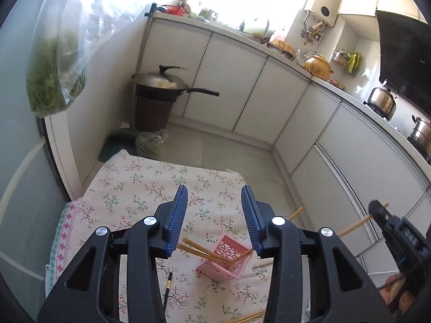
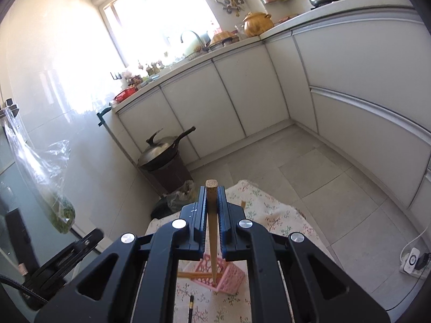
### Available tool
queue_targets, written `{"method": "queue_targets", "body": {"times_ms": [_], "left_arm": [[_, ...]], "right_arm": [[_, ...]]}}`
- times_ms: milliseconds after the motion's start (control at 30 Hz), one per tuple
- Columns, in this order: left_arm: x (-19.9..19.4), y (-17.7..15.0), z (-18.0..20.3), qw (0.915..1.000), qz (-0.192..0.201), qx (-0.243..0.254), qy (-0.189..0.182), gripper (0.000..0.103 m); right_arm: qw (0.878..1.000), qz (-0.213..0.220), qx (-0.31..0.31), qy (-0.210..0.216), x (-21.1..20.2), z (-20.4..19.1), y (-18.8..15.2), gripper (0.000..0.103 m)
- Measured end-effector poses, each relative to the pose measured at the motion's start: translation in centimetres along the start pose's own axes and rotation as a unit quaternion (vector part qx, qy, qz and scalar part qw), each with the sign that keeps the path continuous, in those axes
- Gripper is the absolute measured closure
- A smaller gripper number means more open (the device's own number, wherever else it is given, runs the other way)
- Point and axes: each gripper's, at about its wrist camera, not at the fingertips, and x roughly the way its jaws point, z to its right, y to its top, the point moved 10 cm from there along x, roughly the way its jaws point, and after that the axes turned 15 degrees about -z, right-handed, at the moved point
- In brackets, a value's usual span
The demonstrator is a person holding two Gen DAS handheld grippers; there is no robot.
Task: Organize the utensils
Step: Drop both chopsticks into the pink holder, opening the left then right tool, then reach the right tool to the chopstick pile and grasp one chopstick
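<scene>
Your right gripper [image 2: 212, 202] fingers clamp a wooden chopstick [image 2: 212, 215], its tip over the pink basket [image 2: 229, 274] at 6 o'clock. Your left gripper [image 1: 214, 210] fingers stand apart above that basket [image 1: 226, 261], which holds several chopsticks [image 1: 202, 250] on the floral cloth [image 1: 134, 183].

A basket [image 1: 225, 260] stands on the cloth-covered counter [image 1: 140, 185] near its right edge, chopsticks [image 1: 202, 252] leaning in it. A black chopstick [image 1: 168, 289] lies on the cloth to its left. Beyond the counter's far edge, a wok [image 1: 161, 82] sits on a bin [image 1: 152, 113].
</scene>
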Motion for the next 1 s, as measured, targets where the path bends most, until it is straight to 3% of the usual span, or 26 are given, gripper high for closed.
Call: {"method": "queue_targets", "body": {"times_ms": [200,433,500,533,567,800,1000], "left_arm": [[0.2,0.0,0.3,0.9999,-0.006,0.007,-0.004,0.063],[2.0,-0.8,1.1,0.9996,-0.020,0.020,0.003,0.063],[2.3,-1.0,1.2,0.9994,-0.023,0.024,0.006,0.063],[2.5,-1.1,1.3,0.9993,-0.025,0.025,0.007,0.063],[2.6,-1.2,1.4,0.9993,-0.027,0.027,0.007,0.063],[1.6,-1.8,3.1,0.9985,-0.016,0.052,0.009,0.061],[0.0,-3.5,5.6,0.9950,0.005,0.097,0.021,0.051]], "right_arm": [[0.999,0.017,0.036,-0.006,1.7,0.4,0.8,0.095],[0.997,-0.013,0.082,-0.007,6.0,3.3,-1.4,0.095],[0.997,-0.023,0.080,0.001,7.0,3.5,-2.0,0.091],[0.996,-0.029,0.080,0.001,7.3,3.7,-2.2,0.083],[0.996,-0.029,0.080,0.003,7.2,3.7,-2.3,0.071],[0.999,-0.007,0.010,-0.034,3.1,2.3,-2.9,0.069],[0.996,-0.012,-0.038,-0.074,0.1,1.9,-4.9,0.060]]}}
